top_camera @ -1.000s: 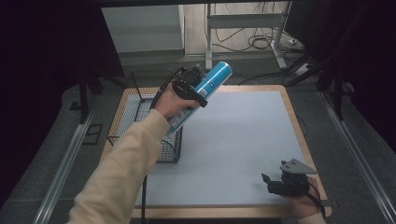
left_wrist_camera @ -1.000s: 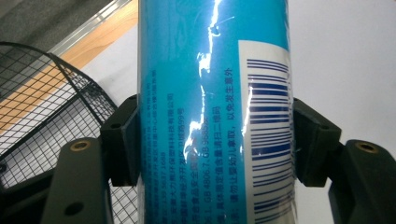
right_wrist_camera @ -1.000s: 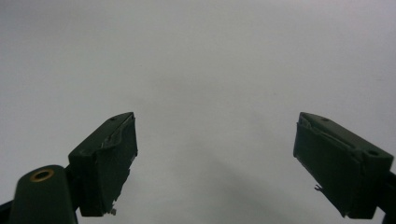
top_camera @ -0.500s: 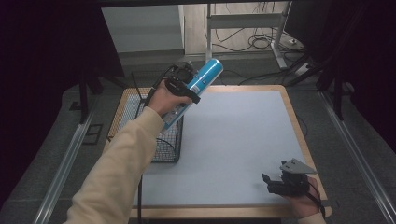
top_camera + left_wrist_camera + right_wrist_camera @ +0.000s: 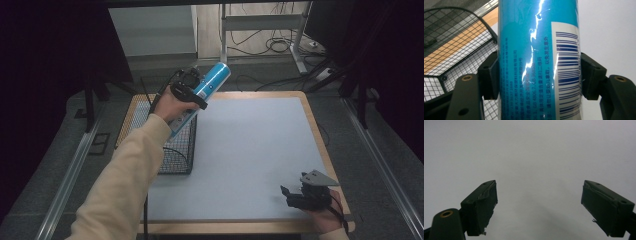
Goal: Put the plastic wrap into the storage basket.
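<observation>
Along the left edge of the surface [image 5: 250,150] sits a black wire basket [image 5: 175,150] — its mesh shows again at the left of the left gripper view, with the wooden rim of the surface beyond it. A pale grey mat covers most of the top, bare between the two hands. Behind the far edge, cables lie on the floor beside a metal stand.

Up over the basket's far right corner, the left gripper [image 5: 192,85] is raised off the surface and clamped on a blue cylindrical can [image 5: 210,82], which tilts up and away to the right. Close in, the can [image 5: 539,60] stands between the two black jaws, both pads pressed against its sides — white barcode label on one face, small printed text on the other.

Down at the near right corner, the right gripper [image 5: 300,195] rests low on the mat, well apart from the can. Its jaws are spread wide with nothing between them, just plain grey mat ahead.
</observation>
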Motion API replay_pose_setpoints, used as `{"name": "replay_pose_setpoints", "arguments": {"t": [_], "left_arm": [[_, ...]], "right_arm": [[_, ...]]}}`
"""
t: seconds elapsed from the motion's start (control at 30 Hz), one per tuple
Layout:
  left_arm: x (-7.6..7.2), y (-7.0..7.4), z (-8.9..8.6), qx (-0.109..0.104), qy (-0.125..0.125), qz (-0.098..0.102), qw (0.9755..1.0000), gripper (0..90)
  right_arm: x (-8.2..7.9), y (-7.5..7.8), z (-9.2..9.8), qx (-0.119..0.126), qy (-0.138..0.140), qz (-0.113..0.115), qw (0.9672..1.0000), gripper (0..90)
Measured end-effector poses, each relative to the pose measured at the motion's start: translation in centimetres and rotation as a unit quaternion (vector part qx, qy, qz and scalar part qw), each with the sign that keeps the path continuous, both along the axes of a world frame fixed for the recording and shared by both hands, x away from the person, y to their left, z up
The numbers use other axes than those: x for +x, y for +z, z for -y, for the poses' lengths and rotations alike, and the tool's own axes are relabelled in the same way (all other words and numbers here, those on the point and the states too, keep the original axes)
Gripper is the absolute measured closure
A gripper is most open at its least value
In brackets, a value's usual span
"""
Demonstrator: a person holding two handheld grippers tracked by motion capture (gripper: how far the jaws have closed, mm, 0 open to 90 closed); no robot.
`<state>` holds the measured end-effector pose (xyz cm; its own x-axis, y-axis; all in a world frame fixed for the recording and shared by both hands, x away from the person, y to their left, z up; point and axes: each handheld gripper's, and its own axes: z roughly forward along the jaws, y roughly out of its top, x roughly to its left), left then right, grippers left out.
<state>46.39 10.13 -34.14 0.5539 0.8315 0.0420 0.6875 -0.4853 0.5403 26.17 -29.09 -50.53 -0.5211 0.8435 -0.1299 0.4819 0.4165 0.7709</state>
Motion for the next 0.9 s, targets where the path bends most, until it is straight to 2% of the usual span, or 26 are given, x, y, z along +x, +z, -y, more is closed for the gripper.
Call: {"name": "replay_pose_setpoints", "arguments": {"t": [0.3, 0.9], "left_arm": [[0.7, -1.0, -1.3, 0.008, 0.016, -0.006, 0.9998, 31.3], [1.7, -3.3, -3.1, 0.018, 0.030, -0.018, 0.9992, 31.3]], "right_arm": [[0.0, 0.0, 0.0, -0.001, -0.001, 0.000, 1.0000, 14.0], [0.0, -0.1, 0.0, -0.001, -0.002, -0.001, 1.0000, 14.0]]}}
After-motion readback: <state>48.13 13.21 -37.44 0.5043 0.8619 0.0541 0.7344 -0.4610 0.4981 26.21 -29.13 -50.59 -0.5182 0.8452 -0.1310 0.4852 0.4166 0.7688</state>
